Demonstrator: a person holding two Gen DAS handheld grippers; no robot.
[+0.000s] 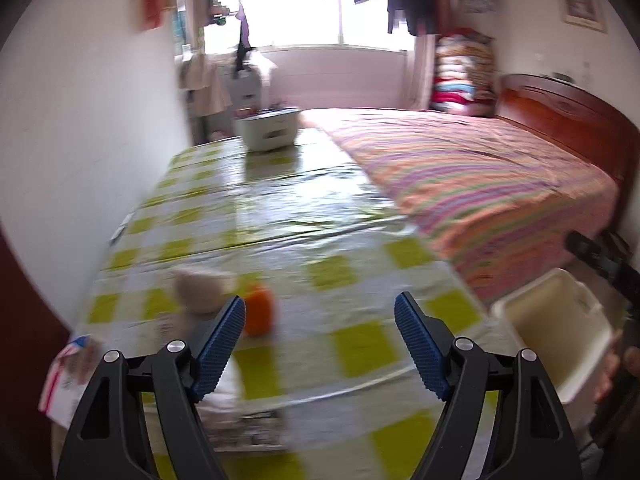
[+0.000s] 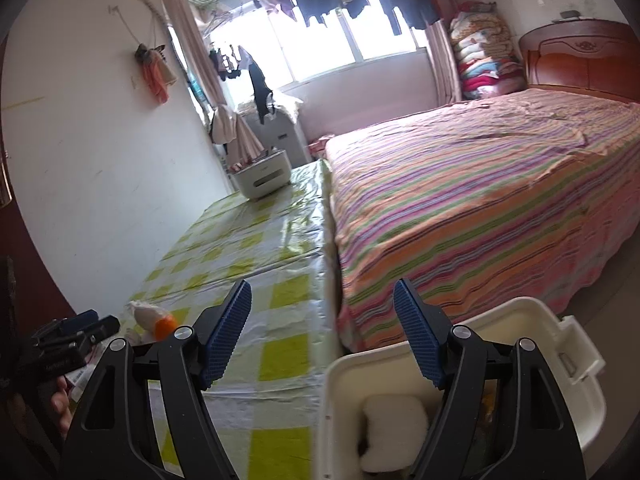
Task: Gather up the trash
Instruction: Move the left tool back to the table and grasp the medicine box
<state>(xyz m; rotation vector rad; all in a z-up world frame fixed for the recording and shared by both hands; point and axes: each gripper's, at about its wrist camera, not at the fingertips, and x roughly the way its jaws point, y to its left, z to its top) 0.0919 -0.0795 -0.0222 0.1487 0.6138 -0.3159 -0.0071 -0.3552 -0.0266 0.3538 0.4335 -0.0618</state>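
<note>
The left tongs (image 1: 320,316) are spread wide and hold nothing; they hang above the near end of the table (image 1: 280,208), which has a shiny cloth with green and white squares. Just ahead of the left finger (image 1: 224,336) of these tongs lie two pieces of trash on the table: a crumpled pale wad (image 1: 202,288) and, touching it on its right side, a small orange object (image 1: 260,314). The left view is blurred, so I cannot say what the orange object is. Lower, under the left finger, there is some flat printed paper (image 1: 244,428) on the cloth. The right tongs (image 2: 322,308) are also spread and empty. They are above a cream plastic bin (image 2: 576,364), which stands beside the right edge of the table, near the corner of the bed (image 2: 460,200) with a striped cover. Inside the bin, between the two fingers of the right tongs and below them, lies a white crumpled piece (image 2: 394,432). In the right view the pale wad (image 2: 146,314) and the orange object (image 2: 165,327) are seen far to the left of the tongs, close to the other gripper. Far ahead of both tongs, at the far end of the table, stands a white basket (image 2: 262,178).
</note>
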